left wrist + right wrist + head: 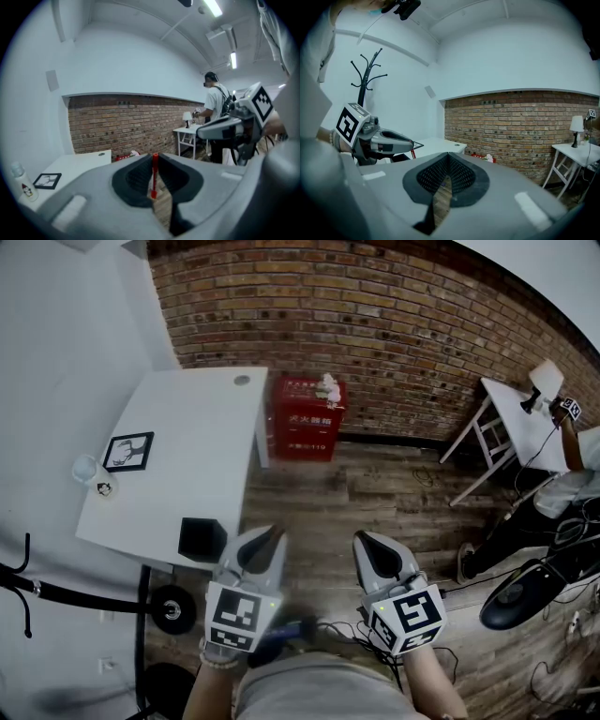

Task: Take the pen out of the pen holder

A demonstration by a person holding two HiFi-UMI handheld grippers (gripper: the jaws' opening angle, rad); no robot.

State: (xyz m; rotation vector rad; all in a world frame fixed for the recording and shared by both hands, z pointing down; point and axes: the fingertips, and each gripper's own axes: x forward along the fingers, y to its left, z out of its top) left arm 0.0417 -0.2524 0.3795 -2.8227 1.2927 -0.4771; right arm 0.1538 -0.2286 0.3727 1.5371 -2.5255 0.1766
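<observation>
Both grippers are held low and close to the body, side by side and apart, pointing forward and slightly down over the wood floor (pixel 375 493). The left gripper (pixel 261 549) is closed on a red pen (pixel 153 176), which stands upright between its pads, its top level with the jaw tips. The right gripper (pixel 375 559) has its jaws shut tip to tip with nothing between them; only floor shows through the slit below.

The holder (pixel 202 540), a black box, sits at the near corner of the white table (pixel 206 418). The left gripper is just to its right, past the table edge, so the pen is outside the holder.

From the head view the pen cannot be made out. The marker cubes cover most of both hands, leaving only the wrists and forearms, cut off by the frame. In the right gripper view a small red bit shows under the left gripper's tips.
</observation>
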